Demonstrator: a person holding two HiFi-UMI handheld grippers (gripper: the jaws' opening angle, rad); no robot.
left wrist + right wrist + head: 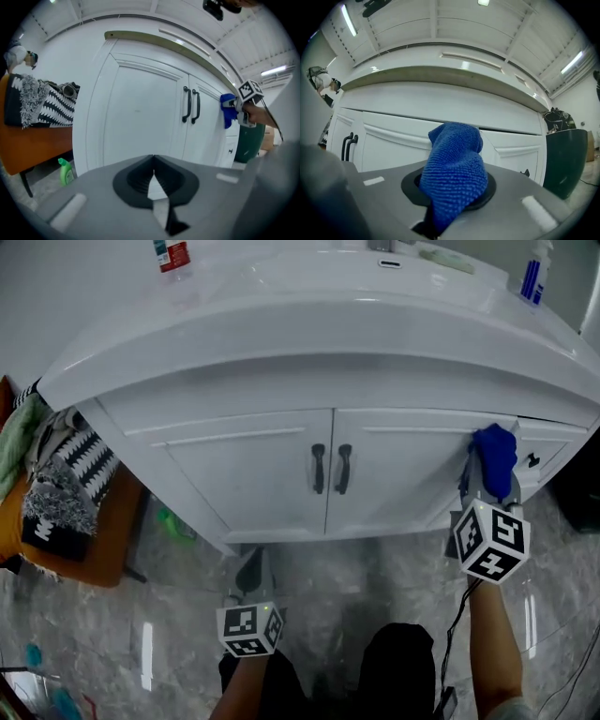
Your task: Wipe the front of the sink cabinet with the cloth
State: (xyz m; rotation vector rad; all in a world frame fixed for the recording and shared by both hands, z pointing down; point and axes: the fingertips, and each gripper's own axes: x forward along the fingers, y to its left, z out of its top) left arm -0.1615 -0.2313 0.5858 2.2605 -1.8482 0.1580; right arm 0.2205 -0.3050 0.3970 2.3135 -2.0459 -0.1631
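My right gripper (488, 488) pinches the cloth (454, 173) — blue, soft, light, bunched. Its free end bulges past the fingertips, apparently against the cabinet (253, 474) just ahead. It will likely flop and fold, so a grip low in the bunch suits. The left gripper (153, 185) hangs low — fingers pressed together on nothing.

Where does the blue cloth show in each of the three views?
Head view: cloth at right, well right of the handles.
Left gripper view: cloth far right, just past the handles.
Right gripper view: cloth at centre, clamped between the jaws; handles at the left edge.
Shared landmark: the pair of black handles.
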